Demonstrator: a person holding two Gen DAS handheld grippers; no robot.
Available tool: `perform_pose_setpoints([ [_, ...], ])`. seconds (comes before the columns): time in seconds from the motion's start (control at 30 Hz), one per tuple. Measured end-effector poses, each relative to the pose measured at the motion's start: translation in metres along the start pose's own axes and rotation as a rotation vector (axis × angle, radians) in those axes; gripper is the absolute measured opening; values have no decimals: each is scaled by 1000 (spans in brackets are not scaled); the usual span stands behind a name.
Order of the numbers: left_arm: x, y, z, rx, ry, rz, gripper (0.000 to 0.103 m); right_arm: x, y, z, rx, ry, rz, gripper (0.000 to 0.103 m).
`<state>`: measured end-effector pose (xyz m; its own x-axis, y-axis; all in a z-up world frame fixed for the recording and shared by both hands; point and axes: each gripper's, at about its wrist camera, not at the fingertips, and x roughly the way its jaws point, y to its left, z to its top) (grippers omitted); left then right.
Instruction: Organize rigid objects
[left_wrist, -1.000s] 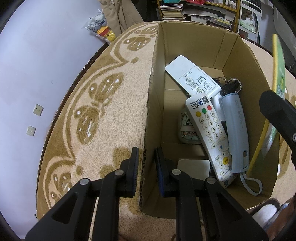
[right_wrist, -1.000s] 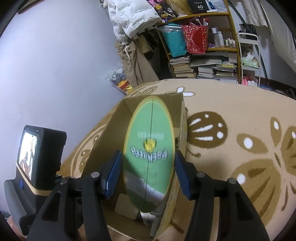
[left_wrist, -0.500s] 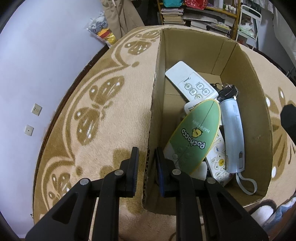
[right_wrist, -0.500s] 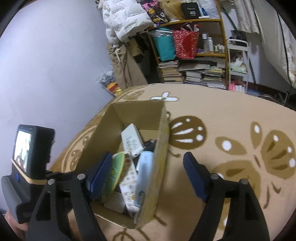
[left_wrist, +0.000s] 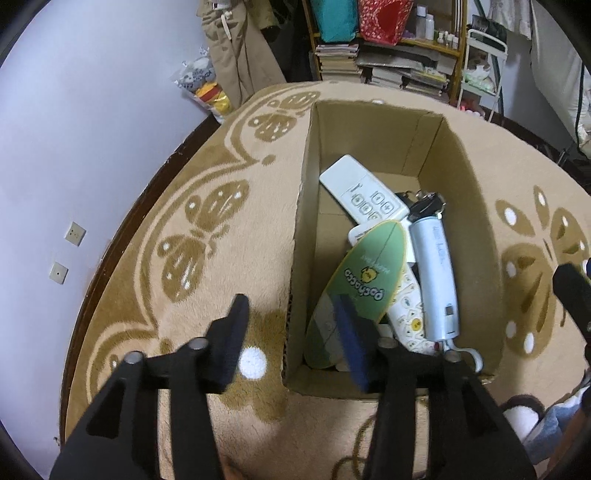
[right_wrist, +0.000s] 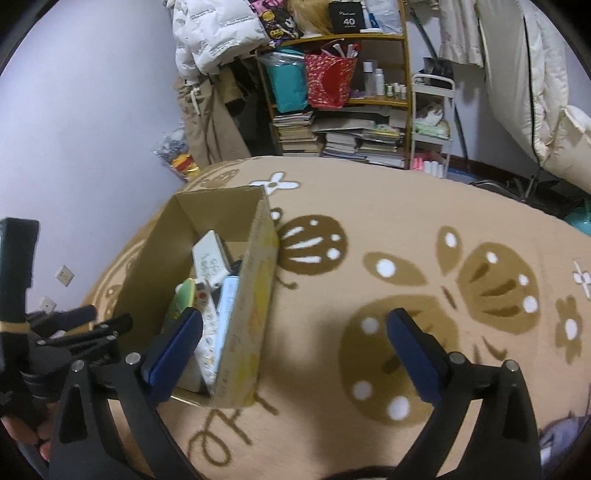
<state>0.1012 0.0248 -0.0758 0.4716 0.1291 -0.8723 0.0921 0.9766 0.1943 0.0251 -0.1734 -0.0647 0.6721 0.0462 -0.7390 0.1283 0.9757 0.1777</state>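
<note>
Lying inside the cardboard box (left_wrist: 476, 236) on the patterned carpet (left_wrist: 207, 236), the green oval card (left_wrist: 364, 280) (printed with a yellow cartoon face) leans across a white remote (left_wrist: 364, 192) and a keypad remote (left_wrist: 408, 306), beside a pale blue cylinder (left_wrist: 436, 273). Left gripper (left_wrist: 291, 332) fingers (left_wrist: 232, 332) straddle the box's near left wall, apart and opening, pressing nothing, the card just beyond the right finger. Right gripper (right_wrist: 291, 354) fingers (right_wrist: 413, 354) stand wide and still opening, empty, spanning the box's right wall and bare carpet; the card lies just ahead of its left finger.
</note>
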Motion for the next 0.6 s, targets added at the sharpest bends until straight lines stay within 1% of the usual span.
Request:
perform_pose_setpoints([
  [0.1,-9,-1,-1,3,-18,6,59,-10,-6,-1,23,-9,1,103],
  [0.17,-15,-1,-2,-3,-30,10,79,-17,-9,-2,27,-16,7,103],
  [0.27,-29,2,-7,-16,-76,18,89,-26,-10,-5,8,-29,6,103],
  [0.37,-44,4,-10,-11,-124,17,95,-36,-7,-9,-25,-48,-8,103],
  [0.43,-56,3,-14,-4,-161,7,96,-45,-7,-14,-37,-65,-8,103],
  [0.5,-65,4,-18,-5,-187,-19,98,-52,-8,-17,-45,-76,-12,103],
  [0.6,-82,6,-24,-8,-240,-22,100,-61,-9,-23,-62,-82,-19,103],
])
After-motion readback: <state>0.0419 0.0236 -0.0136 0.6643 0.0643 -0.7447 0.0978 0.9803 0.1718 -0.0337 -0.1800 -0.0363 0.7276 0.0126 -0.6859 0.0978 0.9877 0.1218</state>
